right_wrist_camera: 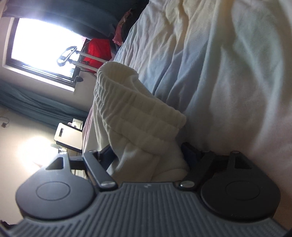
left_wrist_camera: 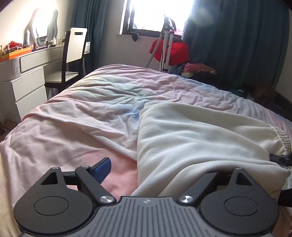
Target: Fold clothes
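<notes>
A cream knit garment (left_wrist_camera: 191, 131) lies on the pink bed cover (left_wrist_camera: 73, 124), spread from the middle to the right. My left gripper (left_wrist_camera: 151, 169) is open at the garment's near edge. Its blue left pad (left_wrist_camera: 102, 168) rests over the cover. The cloth drapes over the right finger and hides it. In the right wrist view the camera is rolled sideways. My right gripper (right_wrist_camera: 149, 156) stands wide around the garment's ribbed hem (right_wrist_camera: 135, 109), and bunched cloth fills the gap between the fingers. Whether it grips the cloth I cannot tell.
A white dresser (left_wrist_camera: 27, 78) and a chair (left_wrist_camera: 71, 60) stand left of the bed. A window (left_wrist_camera: 157, 14), dark curtains (left_wrist_camera: 237, 45), a red bag (left_wrist_camera: 171, 51) with a stand, and a pile of clothes (left_wrist_camera: 200, 71) lie beyond the bed's far edge.
</notes>
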Available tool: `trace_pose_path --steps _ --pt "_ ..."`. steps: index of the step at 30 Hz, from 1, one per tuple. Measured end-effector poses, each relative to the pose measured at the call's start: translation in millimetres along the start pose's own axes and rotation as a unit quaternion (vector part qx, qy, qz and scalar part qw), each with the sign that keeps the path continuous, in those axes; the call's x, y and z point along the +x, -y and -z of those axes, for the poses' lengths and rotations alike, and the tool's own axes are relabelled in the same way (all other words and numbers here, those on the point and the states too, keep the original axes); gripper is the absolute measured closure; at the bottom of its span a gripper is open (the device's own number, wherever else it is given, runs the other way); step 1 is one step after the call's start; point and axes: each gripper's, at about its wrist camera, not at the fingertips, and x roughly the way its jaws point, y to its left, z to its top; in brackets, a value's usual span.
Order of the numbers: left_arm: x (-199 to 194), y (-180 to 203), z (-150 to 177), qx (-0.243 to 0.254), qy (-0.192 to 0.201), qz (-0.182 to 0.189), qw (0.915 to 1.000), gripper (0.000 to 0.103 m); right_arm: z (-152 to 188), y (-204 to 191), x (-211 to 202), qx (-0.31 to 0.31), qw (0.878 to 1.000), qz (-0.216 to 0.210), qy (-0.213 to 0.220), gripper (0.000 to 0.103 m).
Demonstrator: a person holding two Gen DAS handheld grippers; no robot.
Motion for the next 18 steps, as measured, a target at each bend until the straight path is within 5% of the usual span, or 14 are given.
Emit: trace_pose_path --steps 9,18 --pt "9 -18 -2 -0.062 -0.028 0.001 0.9977 0.012 2 -35 -26 -0.044 0.987 -0.153 0.036 0.021" --pt "12 -17 -1 -0.06 -0.045 0.004 0.9972 0.01 14 -21 6 -0.064 0.998 0.01 -0.022 0.023"
